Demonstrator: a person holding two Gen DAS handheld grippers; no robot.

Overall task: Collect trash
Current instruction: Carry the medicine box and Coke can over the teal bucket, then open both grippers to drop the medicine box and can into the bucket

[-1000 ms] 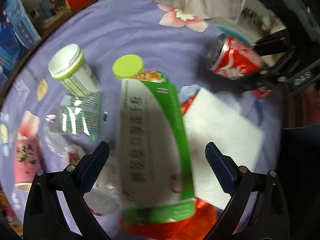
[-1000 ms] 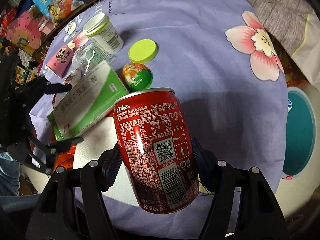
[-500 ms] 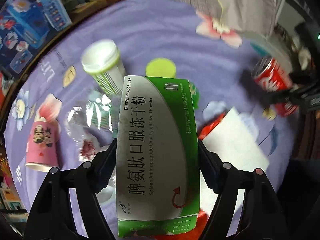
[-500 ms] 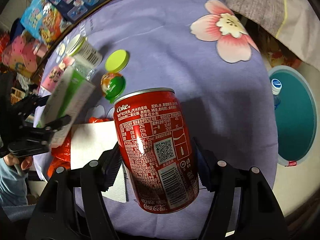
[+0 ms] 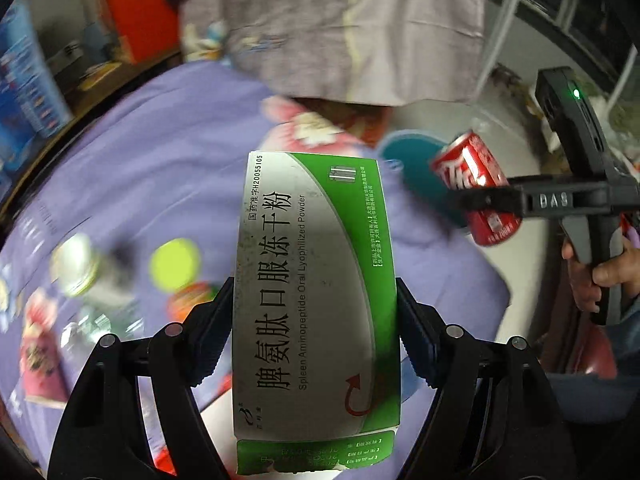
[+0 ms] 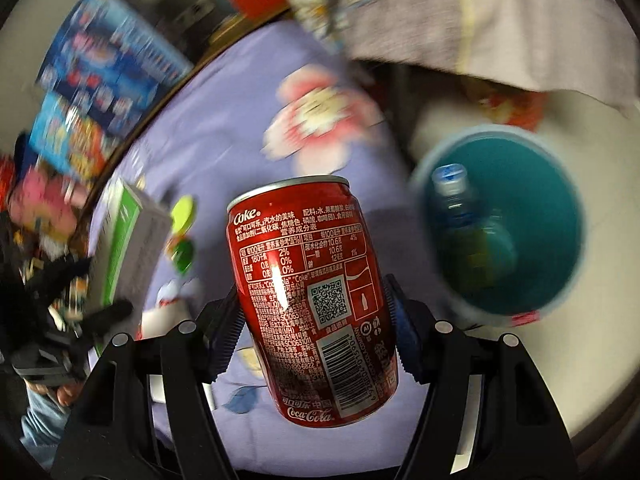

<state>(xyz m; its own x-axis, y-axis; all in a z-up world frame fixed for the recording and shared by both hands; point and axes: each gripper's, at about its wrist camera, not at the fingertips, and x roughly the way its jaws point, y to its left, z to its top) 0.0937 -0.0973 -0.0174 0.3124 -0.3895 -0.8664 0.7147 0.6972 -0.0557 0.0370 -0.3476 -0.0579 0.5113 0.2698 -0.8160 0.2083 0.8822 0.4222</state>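
Both hands are carrying something off the bed toward the bin. The left gripper (image 5: 316, 332) has its 2 pads pressed against the long sides of the green and white medicine box (image 5: 316, 292), lifted clear of the purple bedspread (image 5: 160, 168). The right gripper (image 6: 312, 328) is clamped on the red cola can (image 6: 312, 296), held beyond the bedspread's right edge, near the teal bin (image 6: 560, 216) on the floor, where 1 plastic bottle (image 6: 460, 204) already lies.

The can is not over the bin's mouth yet, as far as I can judge; letting go now could send it onto the floor beside the rim. The box is thin card, gripped low, so a quick swing could tilt it or let it slide out. With both grippers heading to 1 opening, they might knock together.
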